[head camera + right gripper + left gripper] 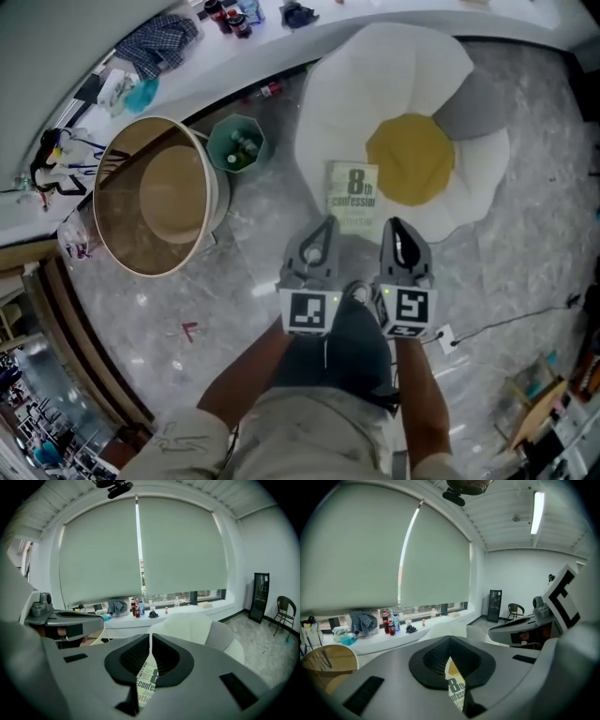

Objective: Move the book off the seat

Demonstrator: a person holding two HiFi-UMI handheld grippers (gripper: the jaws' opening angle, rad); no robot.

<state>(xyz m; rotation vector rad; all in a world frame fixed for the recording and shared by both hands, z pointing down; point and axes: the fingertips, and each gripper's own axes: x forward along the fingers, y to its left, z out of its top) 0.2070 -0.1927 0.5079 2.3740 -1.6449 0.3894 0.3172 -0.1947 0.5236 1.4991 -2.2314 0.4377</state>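
A pale book (353,197) with "8th confession" on its cover lies flat on the near left edge of the white flower-shaped seat cushion (347,84), beside the cushion's yellow centre (411,157). My left gripper (323,227) and right gripper (394,227) hover side by side just on the near side of the book, both shut and holding nothing. In the left gripper view the book (457,688) shows below the closed jaws of the left gripper (450,641). In the right gripper view the book (146,681) also shows under the right gripper (151,637).
A round tan tub chair (155,197) stands to the left, with a green bin (236,142) of bottles beside it. The white window ledge (272,42) carries bottles and a checked cloth (159,37). A cable (506,323) runs over the marble floor at the right.
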